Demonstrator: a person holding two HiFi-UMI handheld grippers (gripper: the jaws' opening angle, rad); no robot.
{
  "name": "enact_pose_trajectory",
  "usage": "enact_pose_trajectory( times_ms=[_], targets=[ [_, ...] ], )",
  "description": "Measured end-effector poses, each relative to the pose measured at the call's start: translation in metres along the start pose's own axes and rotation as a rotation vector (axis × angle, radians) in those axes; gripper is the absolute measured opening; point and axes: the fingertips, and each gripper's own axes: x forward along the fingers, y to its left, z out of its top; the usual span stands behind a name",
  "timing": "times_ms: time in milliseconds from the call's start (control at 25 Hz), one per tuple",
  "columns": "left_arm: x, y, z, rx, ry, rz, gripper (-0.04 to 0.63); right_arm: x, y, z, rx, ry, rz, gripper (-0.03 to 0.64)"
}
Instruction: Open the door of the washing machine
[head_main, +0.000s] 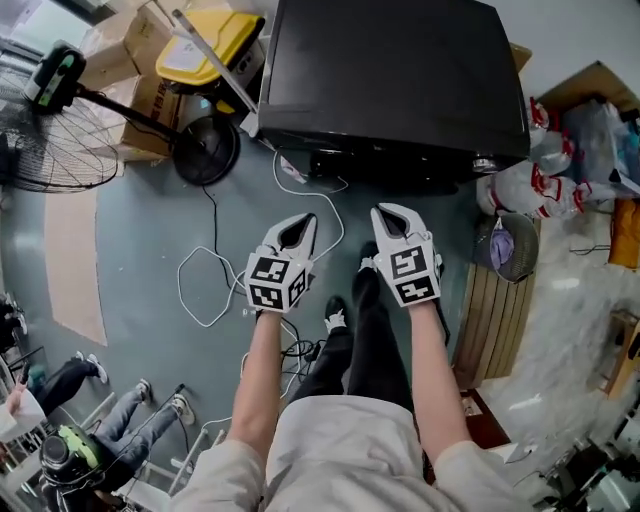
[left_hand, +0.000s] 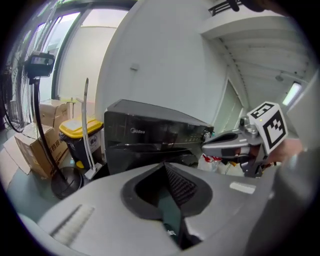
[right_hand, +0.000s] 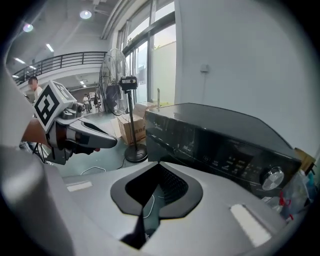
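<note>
1. Washing machine (head_main: 390, 80): black front-loader, upper centre of the head view, seen from above. Its front edge faces the lower part of the frame.
2. Door (left_hand: 192, 159): on the machine's front face. The head view does not show it. In the left gripper view only a dark curved part shows above the gripper's own body, so I cannot tell whether it is latched.
3. Control panel: in the right gripper view it runs along the top of the front, with a round silver knob (right_hand: 273, 177) at the right end.
4. Left gripper (head_main: 303, 222): centre of the head view, tips pointing toward the machine. Jaws clenched together with nothing between them. Near the machine's front, but apart from it.
5. Right gripper (head_main: 390, 215): just beside the left one and roughly level with it. Jaws likewise pressed together and empty. No contact with the machine.
6. Both grippers hang over the grey-green floor (head_main: 150, 260), above the person's black trousers (head_main: 370, 340).
7. White cable (head_main: 215, 270): looped on the floor left of the left gripper.
8. Pedestal fan (head_main: 50, 130): upper left of the head view, its round base (head_main: 205, 150) close to the machine's left corner.
9. Yellow-lidded bin (head_main: 210, 45) and cardboard boxes (head_main: 120, 40): upper left, beside the machine.
10. Tied plastic bags (head_main: 540, 170): right of the machine.
</note>
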Motion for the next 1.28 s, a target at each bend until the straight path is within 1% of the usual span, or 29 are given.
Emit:
enact_pose_trajectory(
  times_ms=[160, 280, 440, 520, 640, 720, 800, 880, 920, 960, 1000, 1080, 1160, 1280],
  targets=[
    [0.034, 0.02, -0.022, -0.01, -0.01, 0.026, 0.055, 0.025, -0.013, -0.023, 0.012, 0.008, -0.026, 0.002],
    [0.06, 0.04, -0.042, -0.007, 0.021, 0.035, 0.057, 0.051, -0.017, -0.041, -0.028, 0.039, -0.032, 0.002],
    [0.098, 0.049, -0.061, 0.048, 0.079, 0.004, 0.057, 0.075, -0.028, -0.059, -0.064, 0.077, -0.008, 0.002],
    [0.108, 0.058, -0.067, 0.074, 0.101, -0.008, 0.057, 0.087, -0.028, -0.06, -0.104, 0.088, -0.01, 0.002],
    [0.124, 0.076, -0.076, 0.109, 0.128, 0.0, 0.06, 0.106, -0.027, -0.059, -0.217, 0.114, 0.003, 0.006],
    [0.135, 0.082, -0.081, 0.142, 0.15, -0.008, 0.091, 0.117, -0.027, -0.061, -0.282, 0.133, 0.018, 0.013],
    [0.144, 0.084, -0.083, 0.158, 0.166, -0.031, 0.109, 0.124, -0.028, -0.06, -0.339, 0.142, 0.023, 0.025],
    [0.151, 0.084, -0.086, 0.186, 0.179, -0.059, 0.143, 0.128, -0.03, -0.058, -0.391, 0.14, 0.017, 0.043],
    [0.155, 0.084, -0.089, 0.211, 0.191, -0.076, 0.147, 0.129, -0.031, -0.057, -0.415, 0.134, 0.015, 0.052],
    [0.16, 0.082, -0.091, 0.239, 0.207, -0.094, 0.171, 0.13, -0.032, -0.056, -0.44, 0.126, 0.015, 0.081],
    [0.165, 0.08, -0.093, 0.268, 0.223, -0.11, 0.209, 0.13, -0.033, -0.056, -0.467, 0.115, 0.016, 0.094],
    [0.175, 0.077, -0.095, 0.319, 0.249, -0.136, 0.244, 0.129, -0.033, -0.058, -0.522, 0.097, 0.015, 0.108],
    [0.179, 0.076, -0.098, 0.353, 0.274, -0.159, 0.261, 0.128, -0.028, -0.06, -0.563, 0.093, 0.014, 0.16],
    [0.183, 0.081, -0.099, 0.392, 0.29, -0.174, 0.274, 0.134, -0.026, -0.053, -0.599, 0.089, 0.003, 0.16]
  ],
)
